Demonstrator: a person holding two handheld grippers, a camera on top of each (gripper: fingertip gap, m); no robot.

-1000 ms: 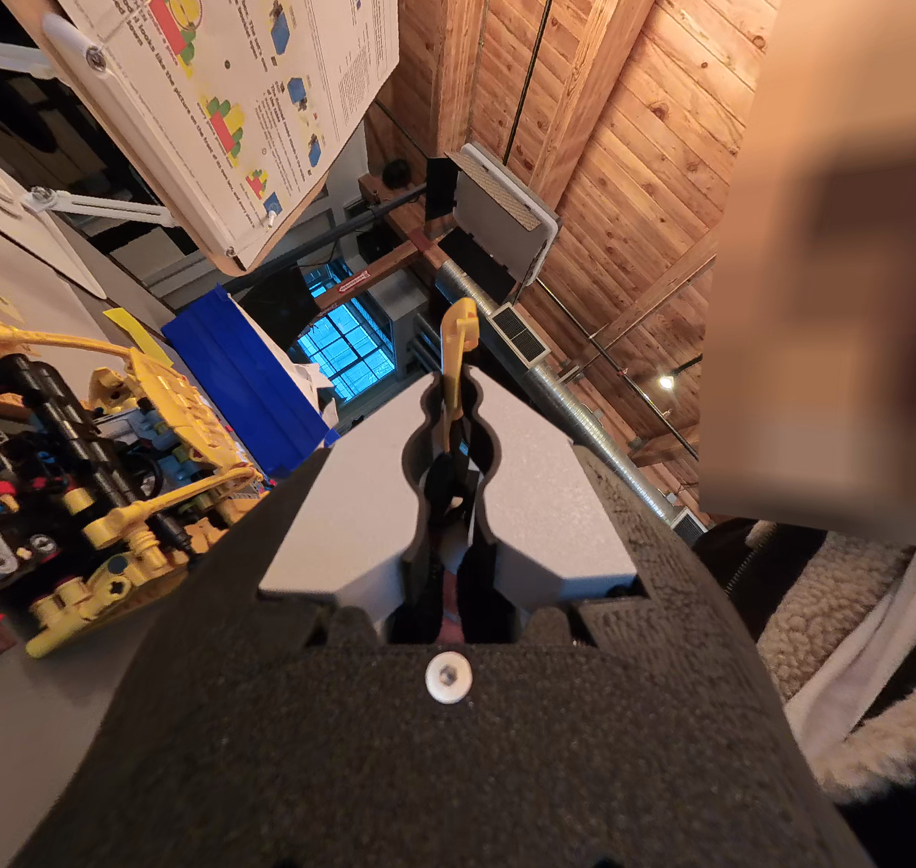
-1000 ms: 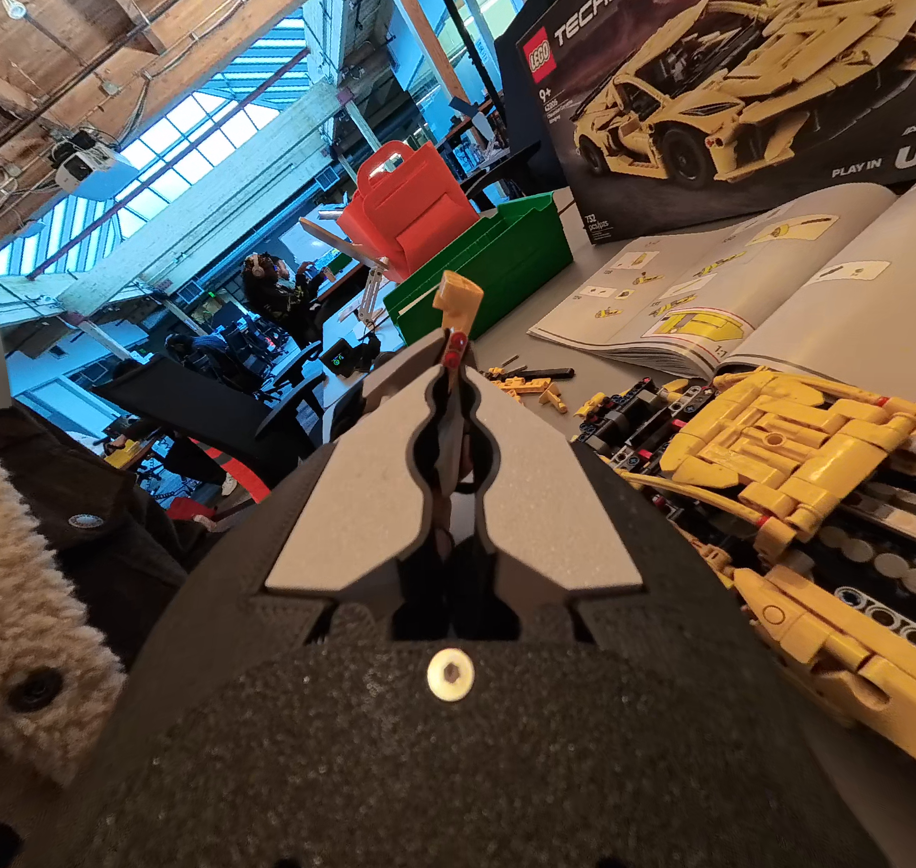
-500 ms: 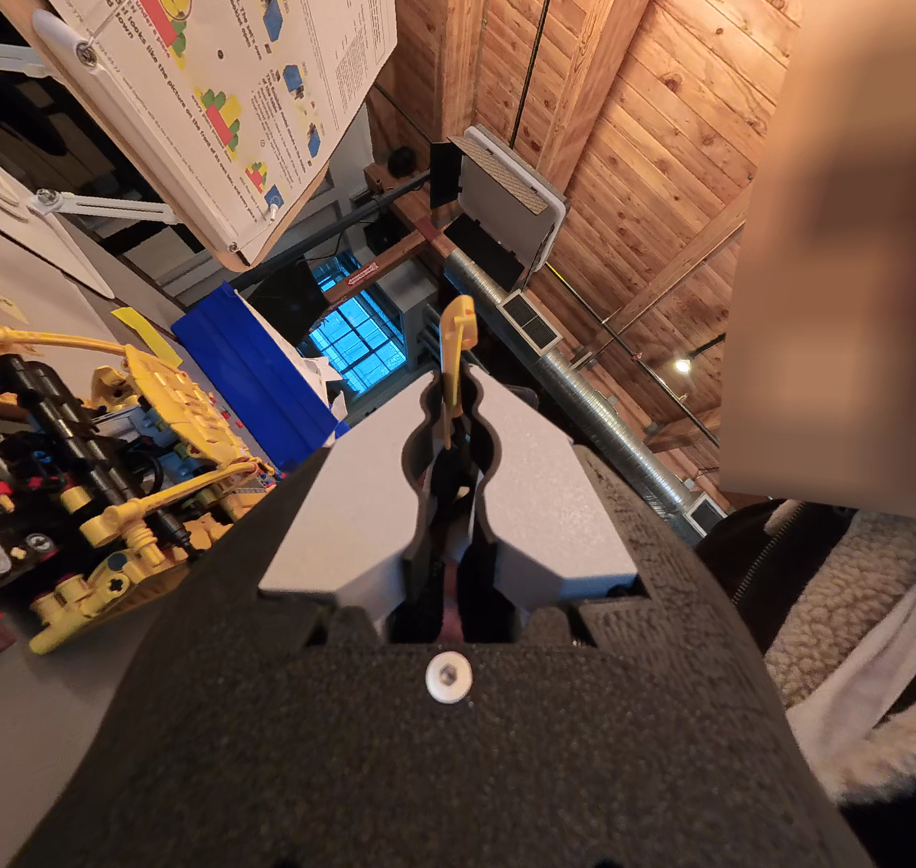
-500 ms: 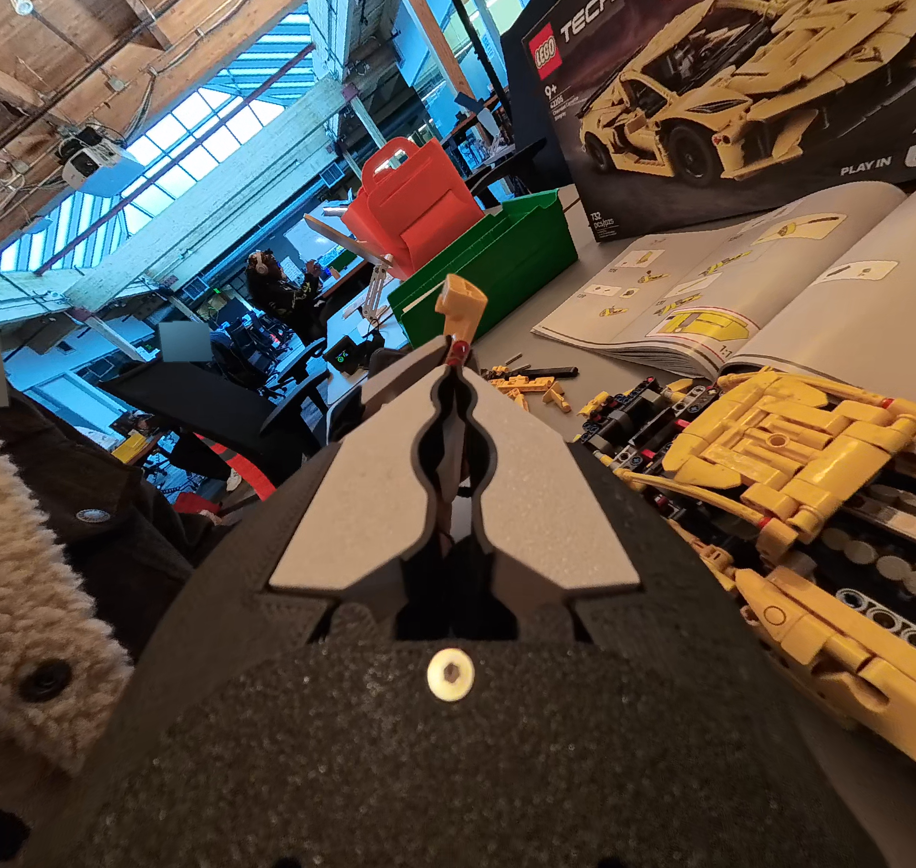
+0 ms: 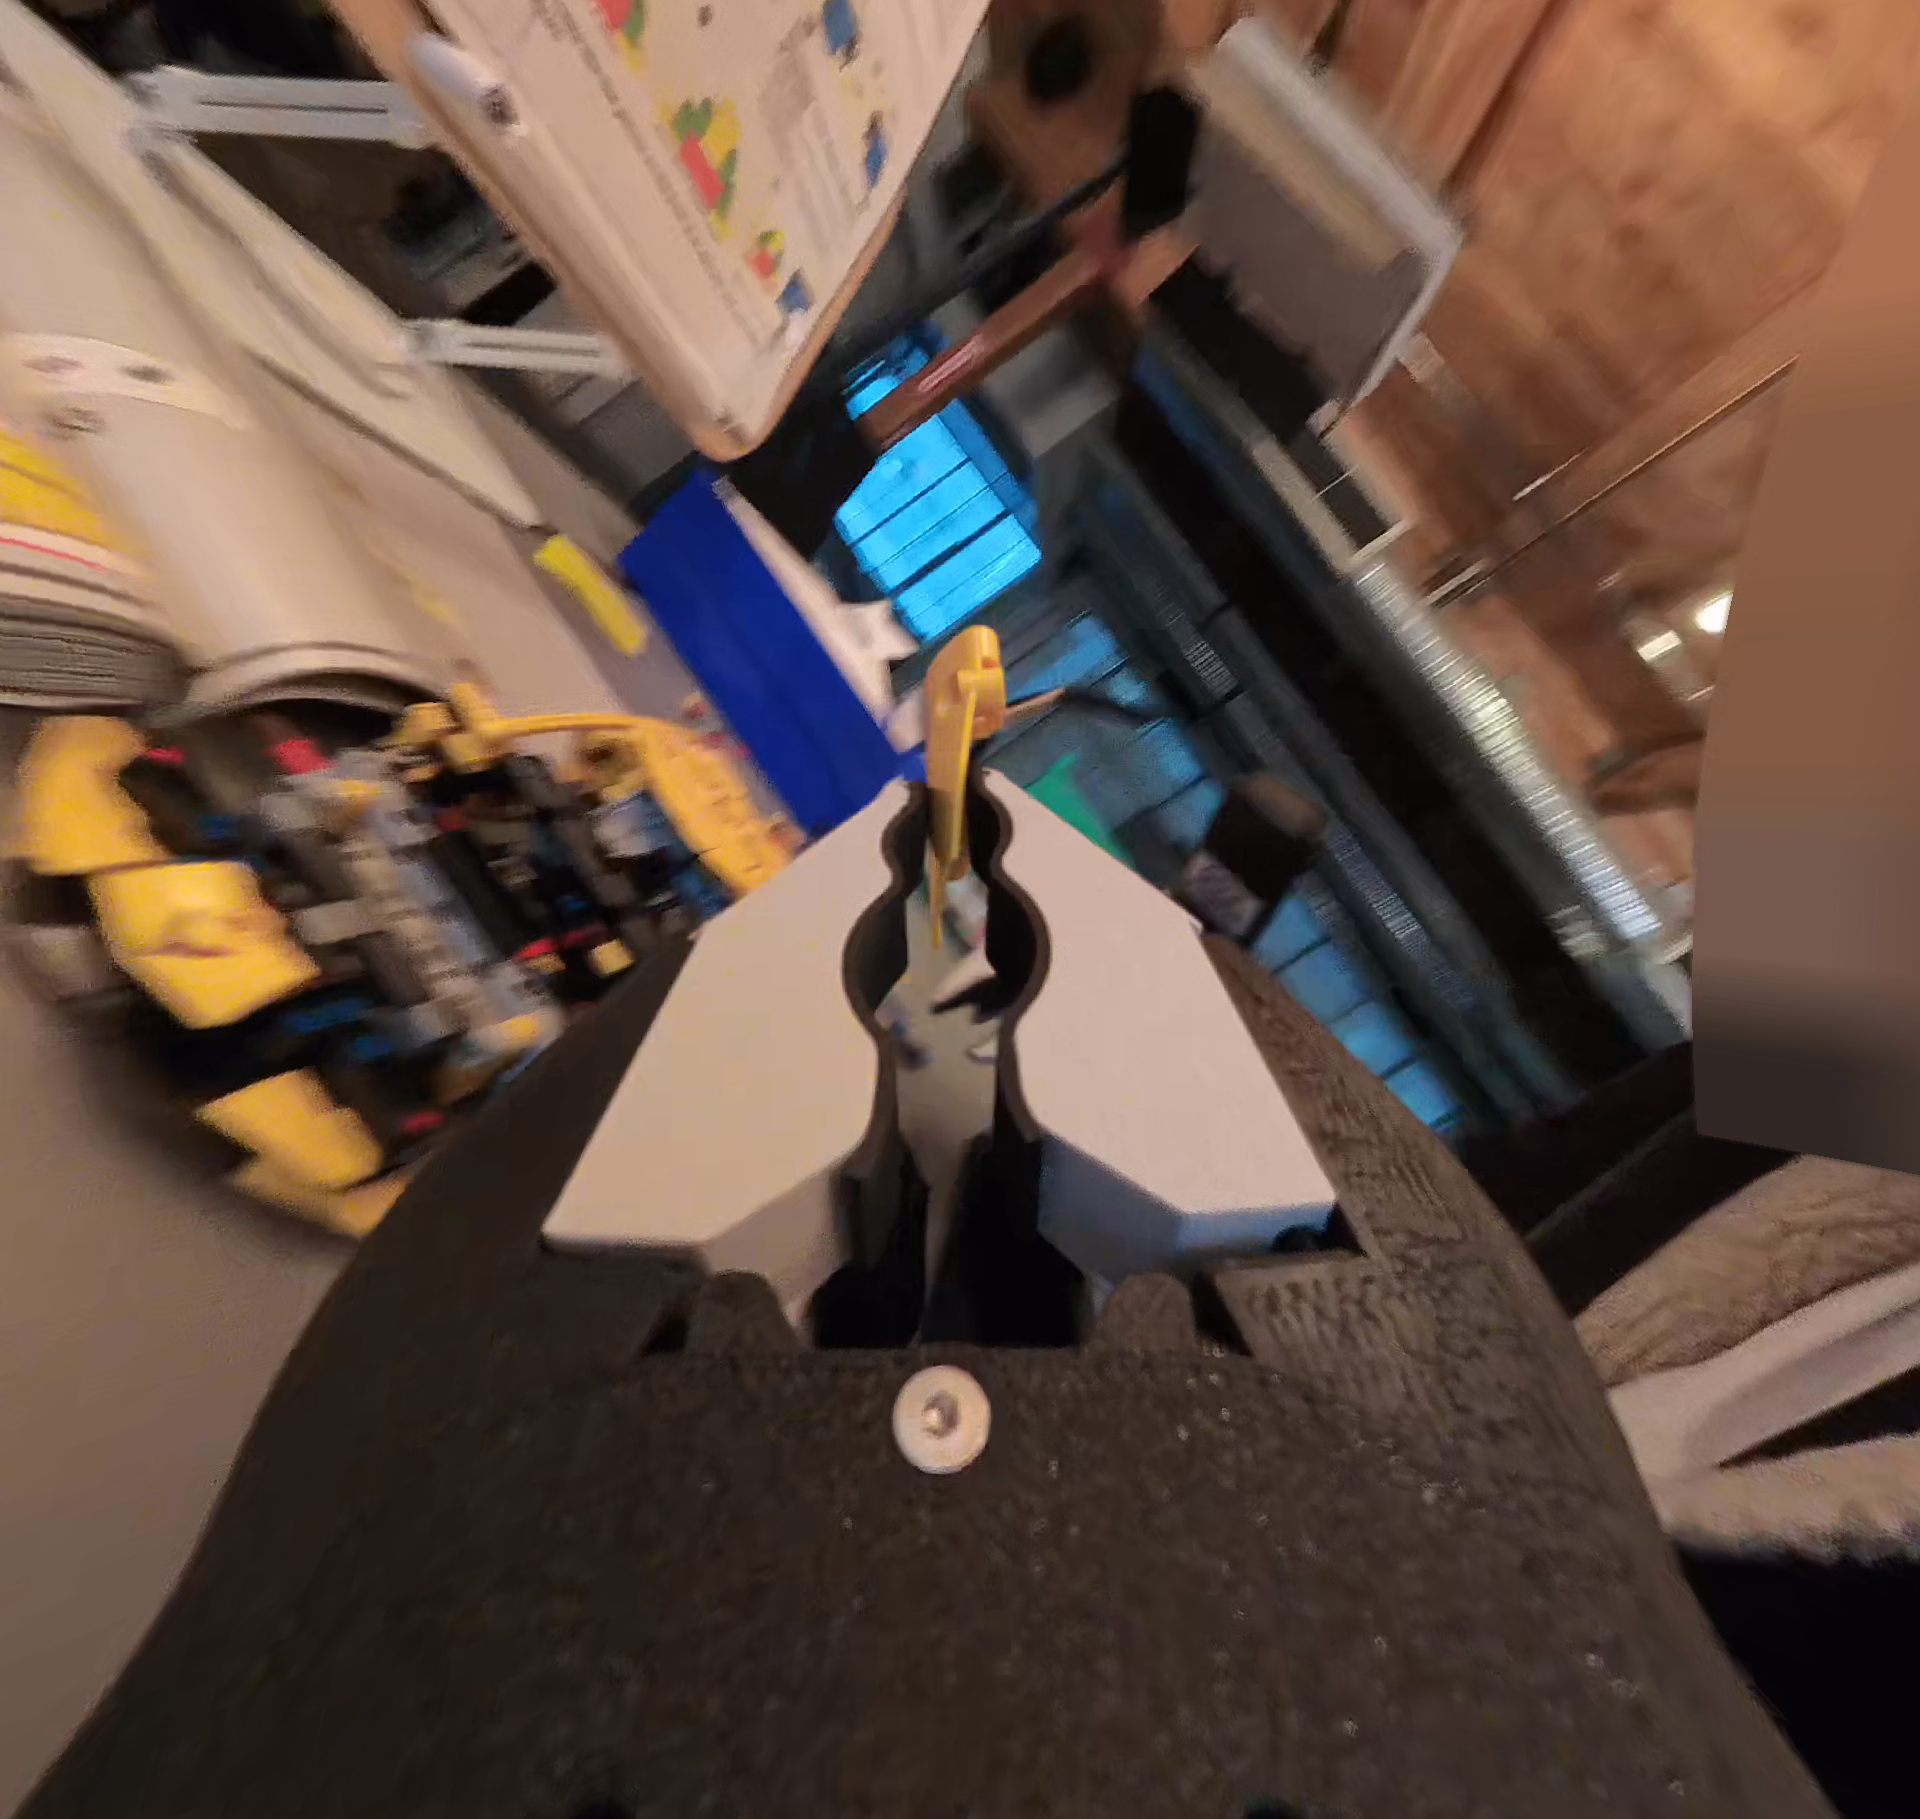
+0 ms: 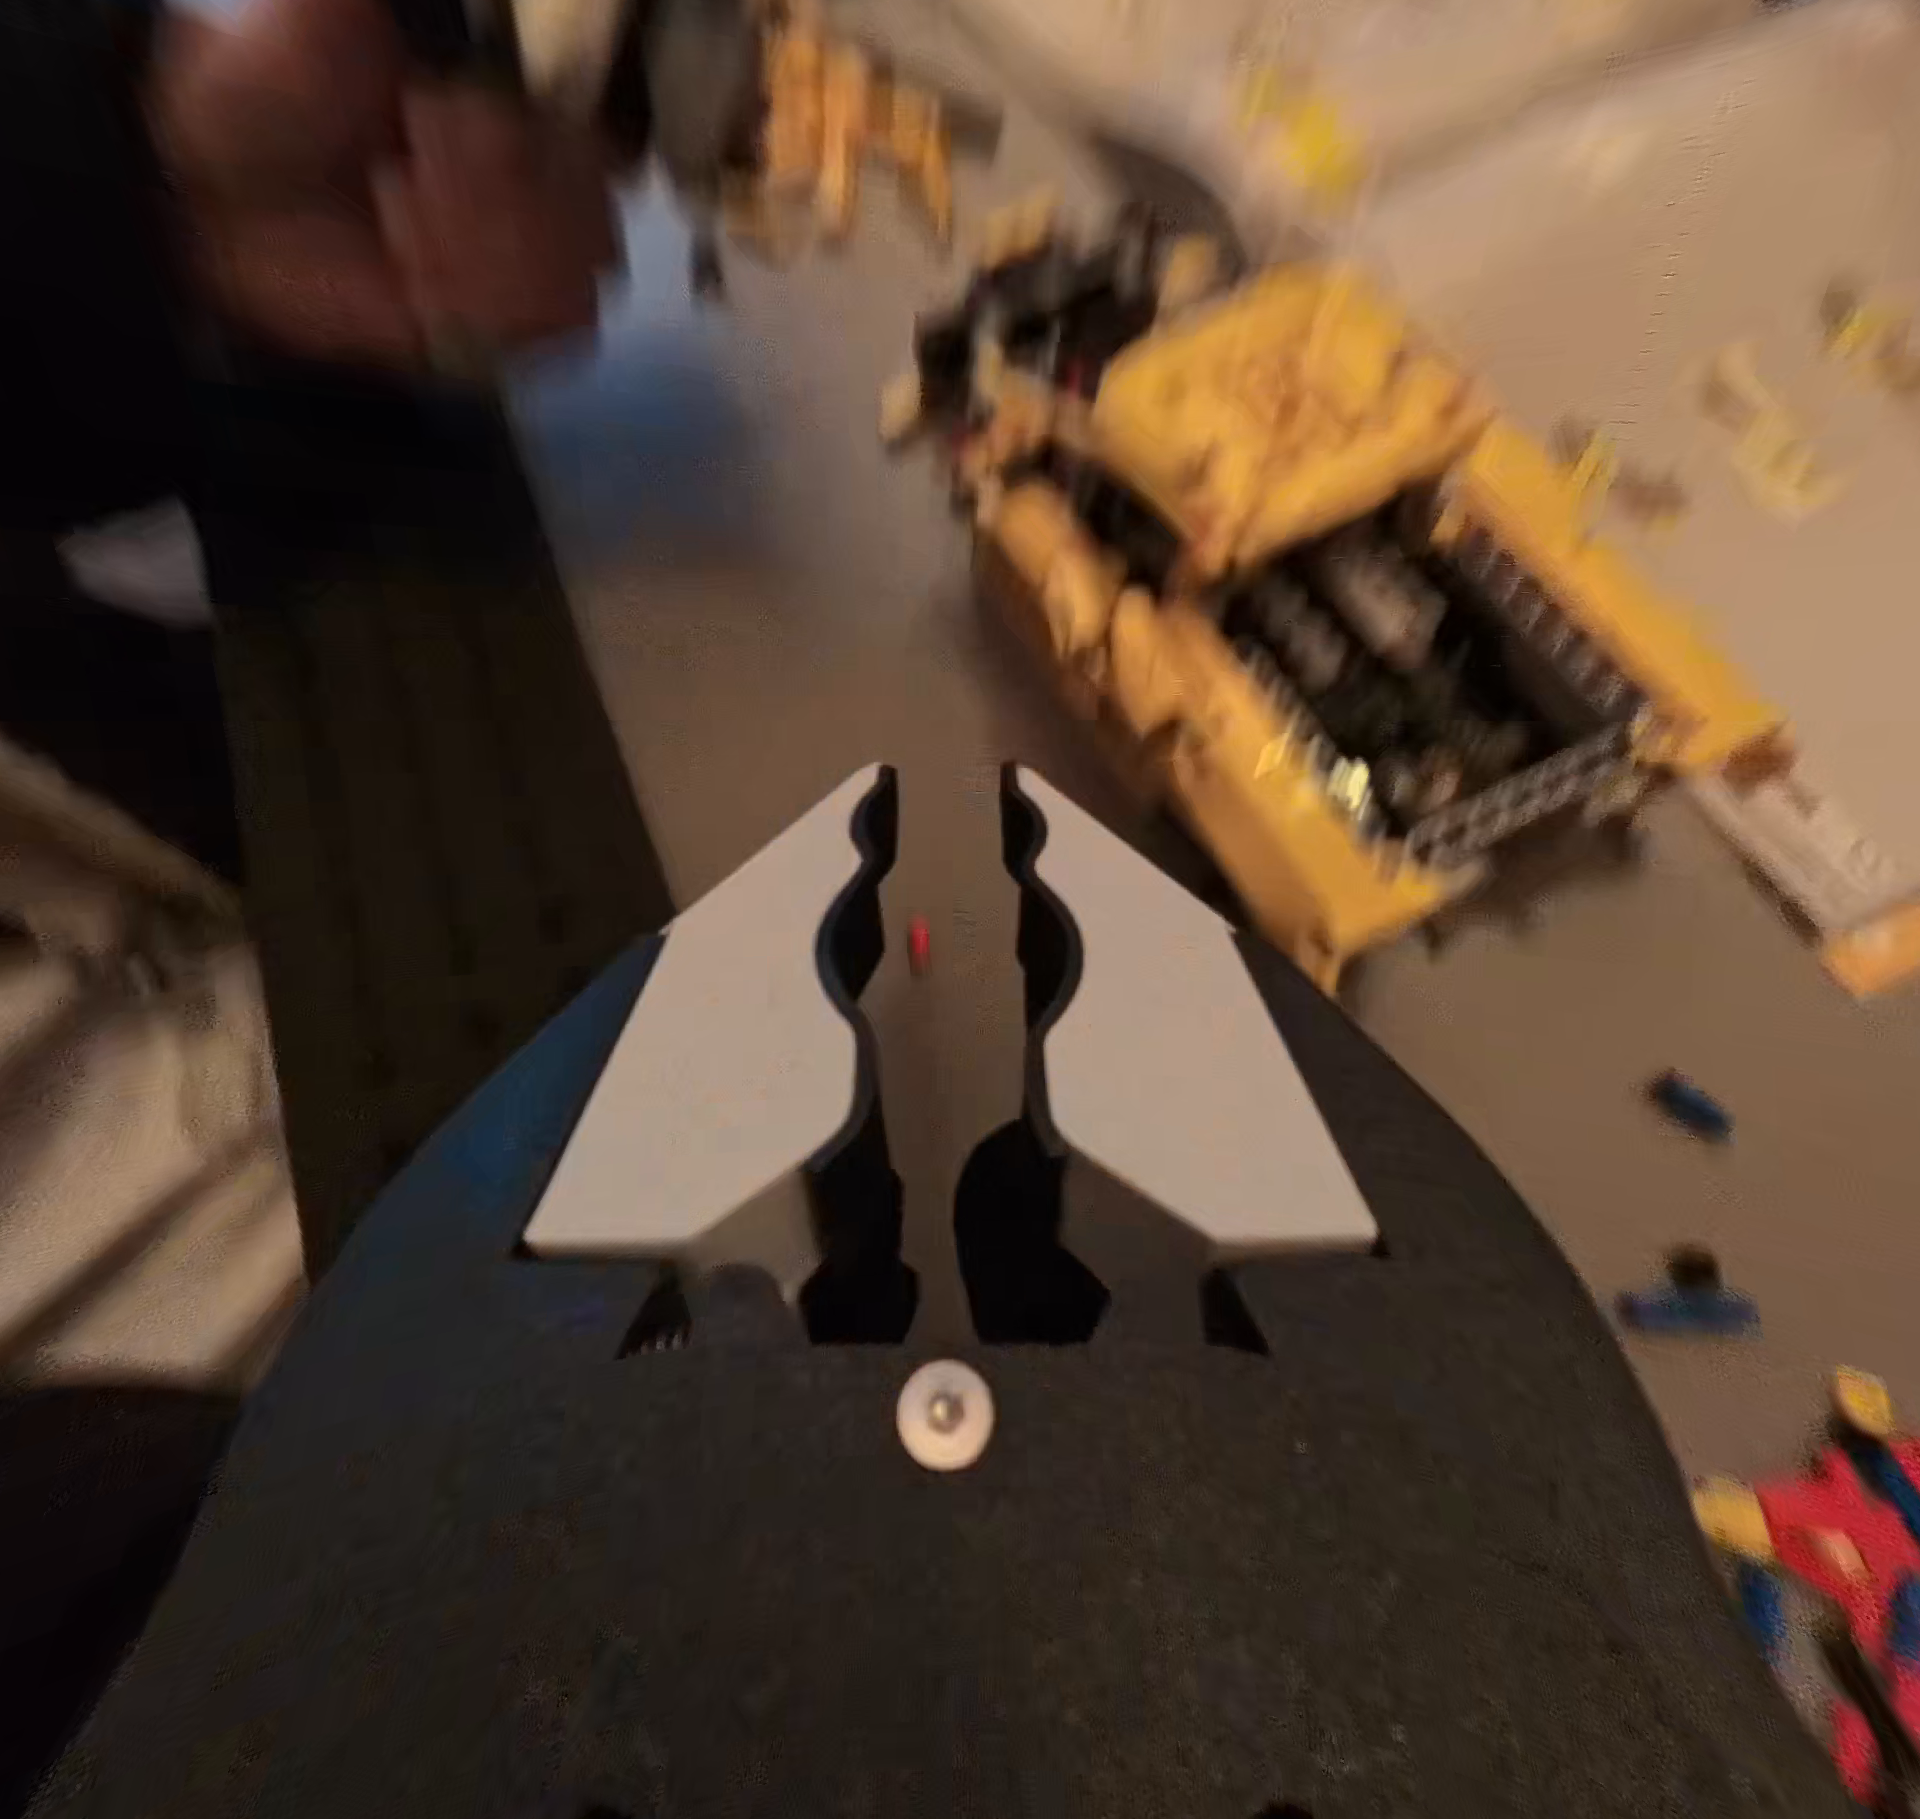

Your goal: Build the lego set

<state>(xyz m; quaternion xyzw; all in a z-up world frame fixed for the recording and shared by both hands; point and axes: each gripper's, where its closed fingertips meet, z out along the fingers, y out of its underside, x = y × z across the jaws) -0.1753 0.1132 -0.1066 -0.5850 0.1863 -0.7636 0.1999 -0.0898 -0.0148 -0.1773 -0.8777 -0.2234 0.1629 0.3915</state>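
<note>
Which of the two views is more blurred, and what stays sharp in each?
Right wrist view: heavy motion blur smears the yellow car; only the open right gripper is sharp. Left wrist view: milder blur; the left gripper and its yellow piece are fairly sharp.

I'm working in a loft-style workshop: a wood-plank ceiling with a silver duct overhead, an instruction board clamped up on the left, a blue bin beyond my grey worktable.
</note>
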